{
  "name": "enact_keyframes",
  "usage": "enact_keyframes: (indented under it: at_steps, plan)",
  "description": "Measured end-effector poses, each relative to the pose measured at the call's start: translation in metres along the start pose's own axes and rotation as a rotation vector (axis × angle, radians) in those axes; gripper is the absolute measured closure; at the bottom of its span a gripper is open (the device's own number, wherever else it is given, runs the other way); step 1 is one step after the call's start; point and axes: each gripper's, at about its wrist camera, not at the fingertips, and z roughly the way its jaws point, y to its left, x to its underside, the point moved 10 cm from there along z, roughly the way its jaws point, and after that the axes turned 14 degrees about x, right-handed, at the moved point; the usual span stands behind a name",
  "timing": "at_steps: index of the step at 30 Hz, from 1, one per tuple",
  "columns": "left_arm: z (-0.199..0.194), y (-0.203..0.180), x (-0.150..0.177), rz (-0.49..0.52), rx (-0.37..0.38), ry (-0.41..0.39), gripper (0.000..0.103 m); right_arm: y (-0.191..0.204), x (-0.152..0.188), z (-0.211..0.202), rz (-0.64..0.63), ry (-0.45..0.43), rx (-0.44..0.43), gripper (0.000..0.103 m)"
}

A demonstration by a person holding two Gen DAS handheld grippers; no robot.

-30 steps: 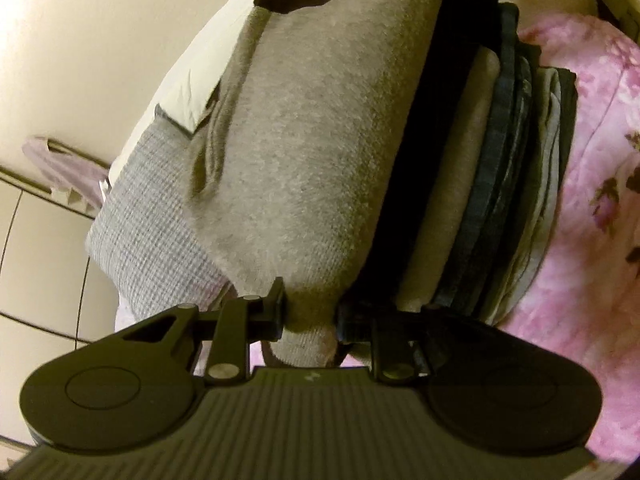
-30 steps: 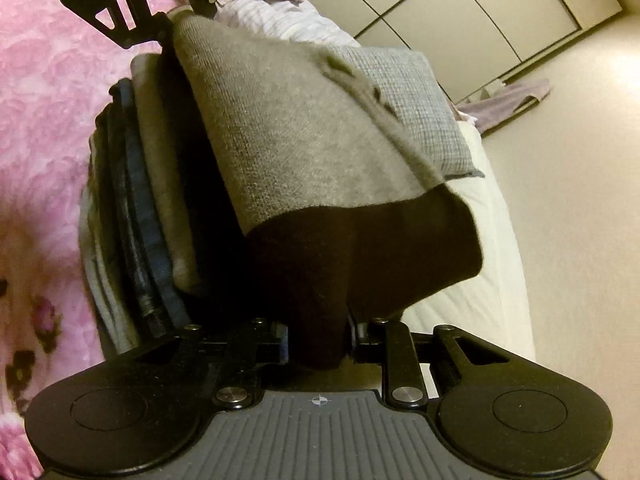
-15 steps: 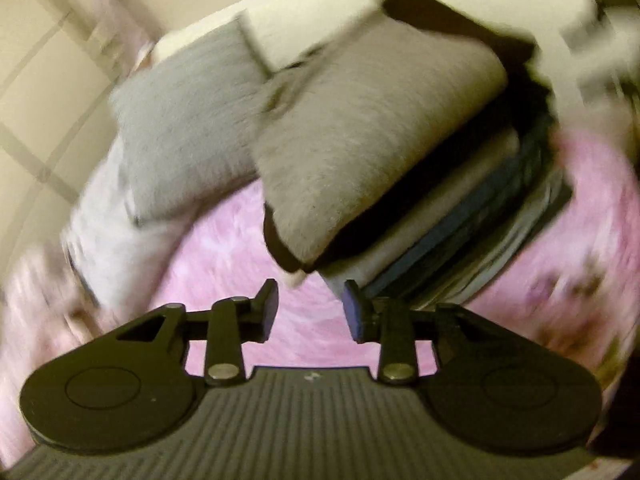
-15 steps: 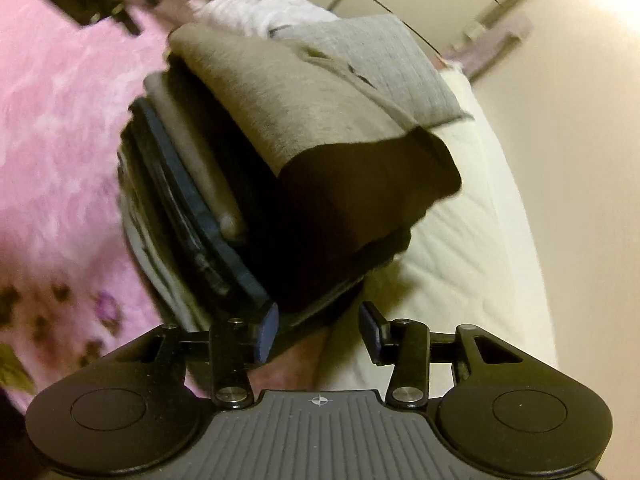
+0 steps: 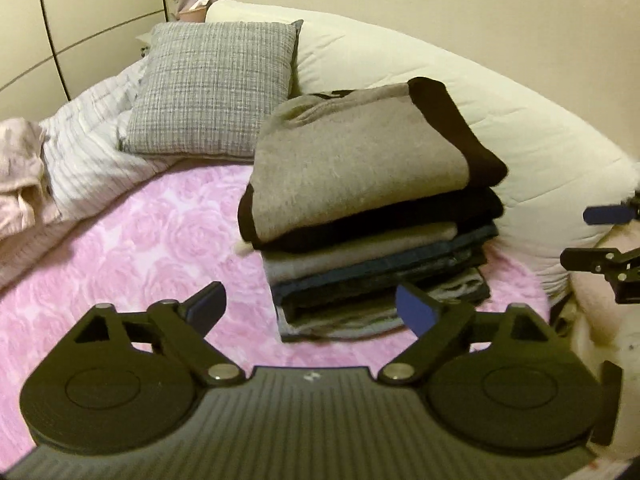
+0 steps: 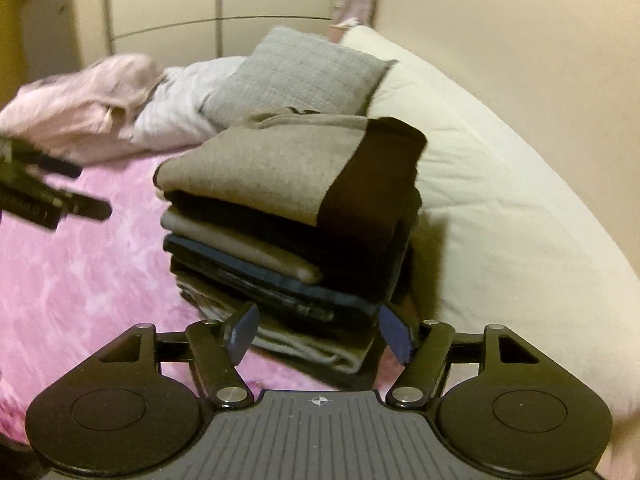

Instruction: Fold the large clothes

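Observation:
A folded grey sweater with black trim [image 5: 352, 160] [image 6: 276, 168] lies on top of a stack of folded clothes [image 5: 380, 276] [image 6: 280, 276] on a pink rose-patterned blanket [image 5: 132, 240] [image 6: 80, 276]. My left gripper [image 5: 312, 306] is open and empty, held back from the stack's near side. My right gripper [image 6: 318, 332] is open too, close to the stack's bottom layers, holding nothing. In the left wrist view, the right gripper [image 5: 600, 236] shows at the right edge. The left gripper [image 6: 80, 194] appears blurred at the left of the right wrist view.
A grey woven cushion [image 5: 212, 88] [image 6: 296, 72] leans behind the stack beside a long cream pillow [image 5: 500, 120] [image 6: 500, 208]. A white striped duvet [image 5: 88, 140] and a crumpled pale pink garment [image 5: 20, 172] [image 6: 84, 108] lie at the left. Wardrobe doors [image 6: 168, 4] stand behind.
Both grippers have let go of the grey sweater, opened wide and pulled back. The sweater now rests flat on top of the stack.

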Motion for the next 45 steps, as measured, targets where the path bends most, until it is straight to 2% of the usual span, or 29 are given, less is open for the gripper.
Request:
enact_keyframes:
  at_steps: [3, 7, 12, 16, 22, 32, 45]
  plan:
    - [-0.019, 0.000, 0.014, -0.026, 0.001, -0.006, 0.001, 0.002, 0.010, -0.017, 0.121, 0.048, 0.025, 0.035]
    - [-0.047, 0.000, 0.037, -0.075, 0.016, -0.009, 0.001, 0.005, 0.023, -0.044, 0.288, 0.116, 0.065, 0.031]
    - [-0.080, -0.007, 0.065, -0.109, 0.025, -0.010, 0.001, 0.025, 0.042, -0.086, 0.372, 0.152, 0.114, 0.025]
    - [-0.101, -0.013, 0.080, -0.119, 0.015, -0.010, 0.001, 0.045, 0.058, -0.113, 0.397, 0.176, 0.117, 0.023]
    - [-0.116, -0.023, 0.080, -0.126, 0.016, -0.030, 0.001, 0.051, 0.064, -0.132, 0.410, 0.183, 0.119, 0.021]
    - [-0.117, -0.045, 0.068, -0.167, -0.030, -0.026, 0.001, 0.033, 0.041, -0.135, 0.364, 0.154, 0.086, 0.020]
    - [-0.115, -0.074, 0.070, -0.176, -0.040, -0.005, 0.001, 0.019, 0.045, -0.130, 0.353, 0.182, 0.065, 0.020]
